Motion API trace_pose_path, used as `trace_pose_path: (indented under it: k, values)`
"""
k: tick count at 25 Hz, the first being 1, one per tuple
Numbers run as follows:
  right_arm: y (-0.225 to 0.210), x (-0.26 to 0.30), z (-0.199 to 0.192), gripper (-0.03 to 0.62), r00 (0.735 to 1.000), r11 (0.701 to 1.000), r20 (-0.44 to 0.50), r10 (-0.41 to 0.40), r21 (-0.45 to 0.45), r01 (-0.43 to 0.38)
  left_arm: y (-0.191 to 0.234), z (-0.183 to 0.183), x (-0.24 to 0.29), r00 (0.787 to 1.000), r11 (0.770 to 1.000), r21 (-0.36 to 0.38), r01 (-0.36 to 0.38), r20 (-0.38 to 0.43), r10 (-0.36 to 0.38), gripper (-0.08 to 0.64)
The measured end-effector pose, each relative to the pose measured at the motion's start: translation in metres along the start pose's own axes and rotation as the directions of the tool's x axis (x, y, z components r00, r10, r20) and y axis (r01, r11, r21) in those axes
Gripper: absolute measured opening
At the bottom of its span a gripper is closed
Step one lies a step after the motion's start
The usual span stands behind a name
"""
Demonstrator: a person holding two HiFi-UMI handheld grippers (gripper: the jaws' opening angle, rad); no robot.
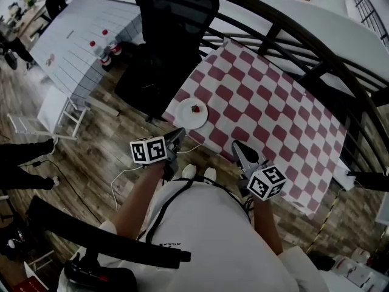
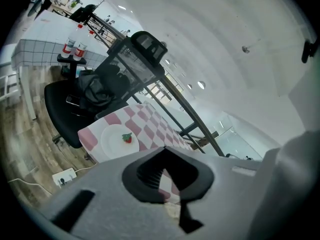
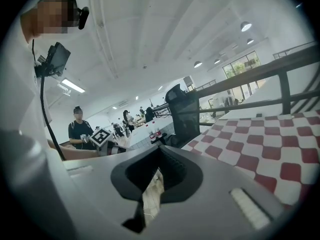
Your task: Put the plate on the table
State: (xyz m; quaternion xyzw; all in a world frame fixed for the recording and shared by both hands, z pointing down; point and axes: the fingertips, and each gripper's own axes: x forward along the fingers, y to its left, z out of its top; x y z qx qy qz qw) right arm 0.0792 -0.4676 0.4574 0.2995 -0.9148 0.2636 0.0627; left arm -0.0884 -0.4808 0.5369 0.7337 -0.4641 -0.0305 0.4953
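A white plate with a small red strawberry-like piece on it rests on the near left corner of the table with the red-and-white check cloth. My left gripper is held close to my body, just short of that corner, with its jaws shut and empty. In the left gripper view the plate lies ahead, beyond the shut left gripper. My right gripper hovers over the table's near edge, also shut on nothing. The right gripper view shows the cloth to the right of the right gripper.
A black office chair stands against the table's left side, near the plate. Beyond it is a white tiled counter with bottles. A black railing curves behind the table. A power strip lies on the wooden floor. A person stands far off.
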Motion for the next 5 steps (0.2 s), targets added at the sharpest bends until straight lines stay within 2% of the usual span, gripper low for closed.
trace_pose_path:
  k: [5]
  values:
    - [-0.001, 0.0033, 0.0038, 0.008, 1.0, 1.0, 0.004, -0.005, -0.011, 0.005, -0.0002, -0.001, 0.0036, 0.999, 0.999, 0.048, 0.008, -0.044, -0.006, 0.006]
